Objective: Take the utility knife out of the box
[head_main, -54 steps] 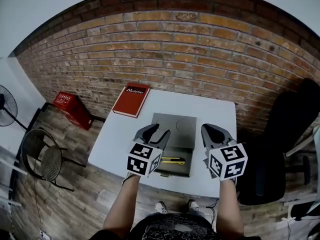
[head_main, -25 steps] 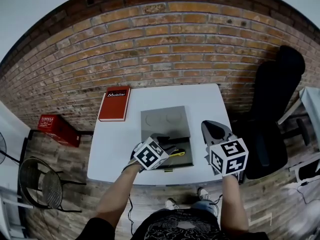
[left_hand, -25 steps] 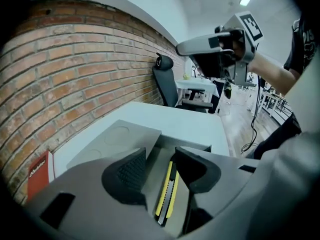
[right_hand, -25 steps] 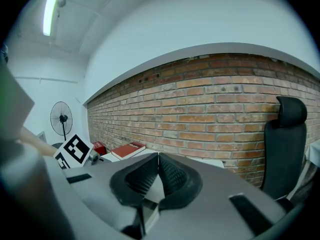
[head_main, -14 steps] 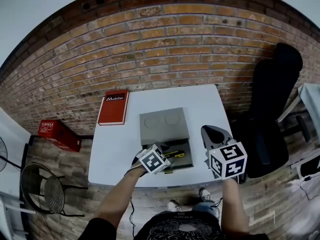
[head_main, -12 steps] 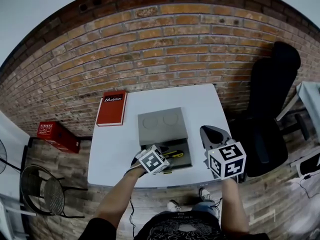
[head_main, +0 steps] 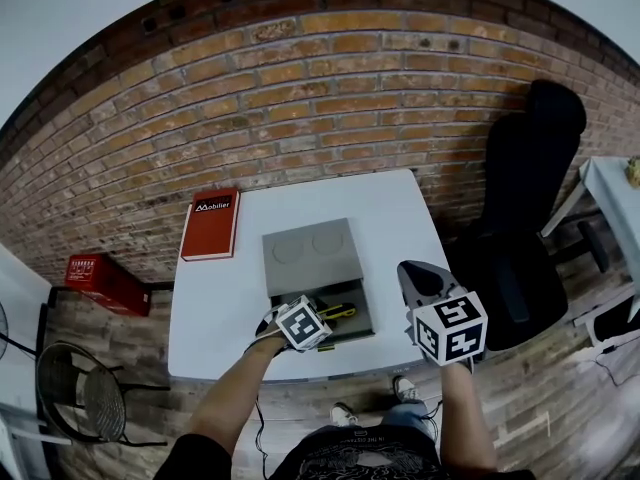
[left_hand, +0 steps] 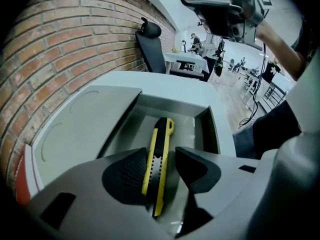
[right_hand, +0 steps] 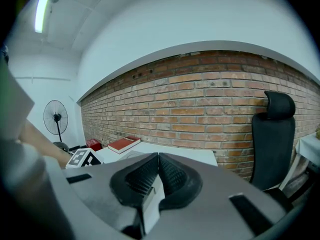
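Reaching left gripper (left_hand: 162,170): 2.2 s ago it hovered over the near edge of the box. Now it has dipped into the open compartment, its marker cube low at the front wall in the head view (head_main: 306,313).
Left jaws: apart, one on each side of the knife's near half. The left pad looks to be against the knife's yellow edge and a gap remains at the right pad, so nothing is clamped yet.
Yellow-and-black utility knife (left_hand: 161,146): it lies flat on the floor of the box, pointing straight ahead of the left gripper, its far end well beyond the jaw tips. In the head view (head_main: 341,313) it shows just past the marker cube.
Grey box with its lid folded back (left_hand: 209,129): the compartment walls stand on either side of the left jaws, and the lid (head_main: 308,254) lies flat beyond them.
Right gripper (right_hand: 158,170): jaws together with nothing between them. It has stayed raised off to the right of the box (head_main: 420,273), clear of the left gripper's work.
White table (head_main: 405,218): a red book (head_main: 210,226) lies far to the left gripper's left.
Meaning for the task: the approach looks finished and the knife is lined up between the pads. What seems left is closing the jaws on it and lifting it clear of the walls.
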Motion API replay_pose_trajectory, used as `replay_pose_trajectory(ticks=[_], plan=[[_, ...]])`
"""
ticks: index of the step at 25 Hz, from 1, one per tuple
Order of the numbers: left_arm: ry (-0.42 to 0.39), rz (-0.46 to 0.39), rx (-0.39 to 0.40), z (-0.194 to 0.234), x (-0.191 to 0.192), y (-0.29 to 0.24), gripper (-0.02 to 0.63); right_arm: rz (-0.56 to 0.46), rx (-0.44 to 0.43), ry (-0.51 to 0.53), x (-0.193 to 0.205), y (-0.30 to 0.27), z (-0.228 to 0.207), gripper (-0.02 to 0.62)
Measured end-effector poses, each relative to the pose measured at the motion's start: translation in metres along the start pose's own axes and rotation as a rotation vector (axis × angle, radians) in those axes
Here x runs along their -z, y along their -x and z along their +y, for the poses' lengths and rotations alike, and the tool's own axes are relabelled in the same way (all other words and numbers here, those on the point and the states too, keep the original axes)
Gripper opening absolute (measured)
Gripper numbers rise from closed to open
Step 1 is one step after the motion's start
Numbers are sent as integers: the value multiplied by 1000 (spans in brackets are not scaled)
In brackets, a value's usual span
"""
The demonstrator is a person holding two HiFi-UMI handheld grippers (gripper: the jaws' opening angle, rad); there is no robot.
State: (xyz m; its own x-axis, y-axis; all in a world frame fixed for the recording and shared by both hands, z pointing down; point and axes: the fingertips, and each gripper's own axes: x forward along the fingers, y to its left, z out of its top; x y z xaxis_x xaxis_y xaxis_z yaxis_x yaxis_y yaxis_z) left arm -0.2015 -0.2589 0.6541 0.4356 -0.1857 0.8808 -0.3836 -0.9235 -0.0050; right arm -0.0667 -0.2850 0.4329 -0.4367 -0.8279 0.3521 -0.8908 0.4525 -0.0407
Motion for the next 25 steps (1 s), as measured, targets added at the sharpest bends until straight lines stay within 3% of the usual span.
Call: replay_pose_trajectory(ticks=[5, 11, 19, 25], plan=[[0, 36, 7, 2, -6, 0, 187, 7, 23, -16, 5, 5, -9, 18], [25, 76, 19, -3, -5, -4, 132, 6, 22, -19, 5, 7, -11, 18], [32, 49, -44, -1, -5, 4, 129, -11, 9, -21, -2, 9, -7, 18], [65, -36, -115, 11, -21, 25, 129, -14, -12, -16, -4, 6, 0, 18]])
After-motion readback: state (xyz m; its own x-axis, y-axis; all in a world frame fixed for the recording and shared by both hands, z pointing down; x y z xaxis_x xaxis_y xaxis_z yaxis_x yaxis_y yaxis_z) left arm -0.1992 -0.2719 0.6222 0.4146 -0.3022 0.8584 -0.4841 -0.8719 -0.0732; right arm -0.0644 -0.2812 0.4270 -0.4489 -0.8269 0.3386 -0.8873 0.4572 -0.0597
